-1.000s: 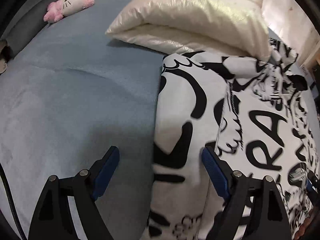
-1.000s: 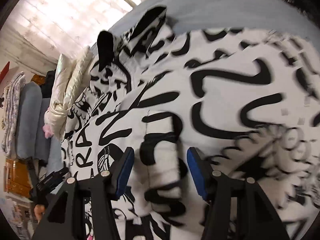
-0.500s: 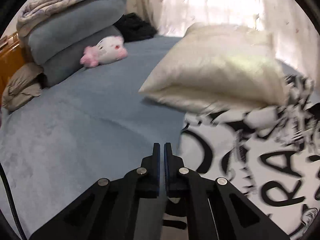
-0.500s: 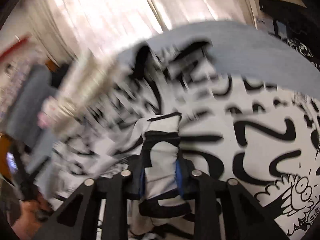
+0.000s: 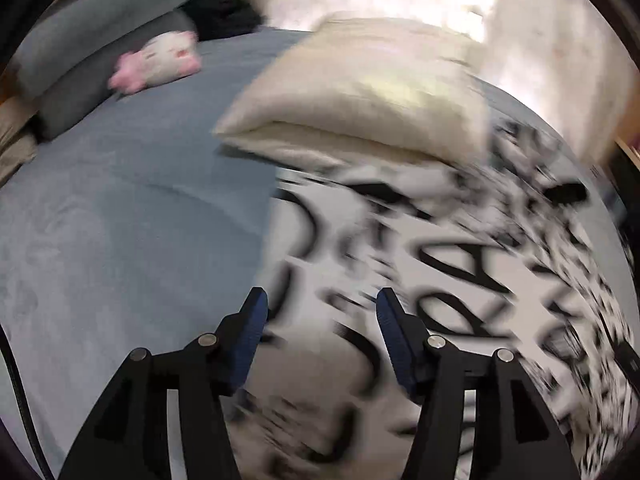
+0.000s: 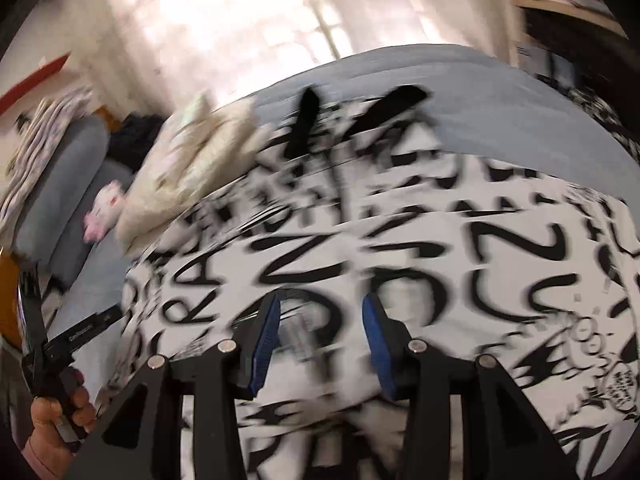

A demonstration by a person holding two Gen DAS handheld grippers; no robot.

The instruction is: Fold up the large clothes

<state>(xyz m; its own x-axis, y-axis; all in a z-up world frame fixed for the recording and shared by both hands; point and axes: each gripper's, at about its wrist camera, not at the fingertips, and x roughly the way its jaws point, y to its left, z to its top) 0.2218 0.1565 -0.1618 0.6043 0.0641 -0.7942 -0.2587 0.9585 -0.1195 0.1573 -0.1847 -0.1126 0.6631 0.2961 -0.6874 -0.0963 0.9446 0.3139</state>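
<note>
Blue-grey bedding covers the bed, backed by a bright curtained window. One large white garment with black lettering lies spread flat on it, filling the right side of the left wrist view and most of the right wrist view; both pictures are blurred. One cream pillow rests at the garment's far edge, one pink-and-white plush toy lies near two stacked grey cushions, and one dark bundle sits behind them. The left gripper hangs over the garment's left edge, its blue pads parted and empty, having just been opening. The right gripper hovers above the lettering, jaws likewise apart after opening, with no cloth pinched between them. Only the right wrist view shows the person's hand holding the other tool's handle at lower left, a shelf at upper right and folded patterned fabric atop the cushions.
</note>
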